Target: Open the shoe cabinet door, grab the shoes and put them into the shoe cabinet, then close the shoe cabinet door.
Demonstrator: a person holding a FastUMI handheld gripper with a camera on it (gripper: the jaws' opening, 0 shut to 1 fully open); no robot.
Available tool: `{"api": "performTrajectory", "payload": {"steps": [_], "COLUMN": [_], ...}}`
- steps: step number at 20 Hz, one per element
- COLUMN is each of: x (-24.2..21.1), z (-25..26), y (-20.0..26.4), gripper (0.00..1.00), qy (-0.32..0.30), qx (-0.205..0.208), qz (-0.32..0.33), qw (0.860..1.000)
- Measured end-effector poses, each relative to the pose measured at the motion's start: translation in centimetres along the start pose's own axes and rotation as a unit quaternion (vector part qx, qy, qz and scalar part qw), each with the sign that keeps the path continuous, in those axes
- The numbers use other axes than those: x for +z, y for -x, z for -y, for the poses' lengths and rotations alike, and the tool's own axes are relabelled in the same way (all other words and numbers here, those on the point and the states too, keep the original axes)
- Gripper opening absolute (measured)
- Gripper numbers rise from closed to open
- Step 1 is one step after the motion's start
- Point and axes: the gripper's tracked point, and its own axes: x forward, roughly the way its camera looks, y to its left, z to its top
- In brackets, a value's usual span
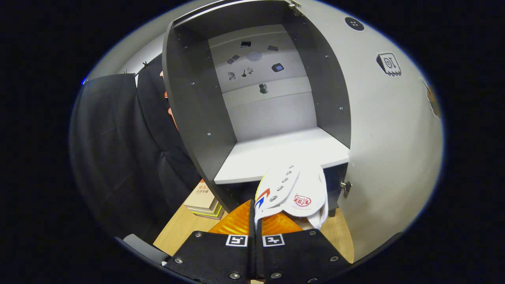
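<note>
Two fingers (255,225) pinch a white shoe (292,193), held just before the open shoe cabinet's (197,106) pale shelf (284,152).

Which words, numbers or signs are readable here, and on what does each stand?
"10", turned sideways: on a sticker on the door.
Red logo on the shoe: too small to read.
Print on the book: blurred.
The gripper is shut on the shoe's edge.

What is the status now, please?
Gripper jaws shut on white shoe. Cabinet door open, shelf just ahead. Nothing blocks.
</note>
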Motion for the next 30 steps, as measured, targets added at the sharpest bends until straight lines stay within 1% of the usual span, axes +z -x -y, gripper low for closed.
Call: {"api": "performTrajectory", "payload": {"steps": [3, 7, 13, 17, 22, 25, 28, 30], "x": [2.4, 4.9, 8.8, 10.6, 10.7, 9.6, 9.6, 9.3], "z": [-0.1, -0.5, 0.5, 0.9, 1.4, 1.7, 1.8, 2.0], "y": [-2.0, -6.1, -11.2, -14.8, -18.3, -18.5, -18.2, -17.8], "gripper": [0.0, 0.0, 0.0, 0.0, 0.0, 0.0, 0.0, 0.02], "qy": [0.018, 0.008, 0.017, 0.021, 0.032, 0.024, 0.008, -0.011], "qx": [0.006, 0.021, 0.015, 0.009, 0.004, 0.001, -0.007, 0.0], "qz": [0.001, -0.004, -0.005, -0.01, -0.027, -0.043, -0.083, -0.107], "qw": [1.0, 1.0, 1.0, 1.0, 0.999, 0.999, 0.997, 0.994]}}
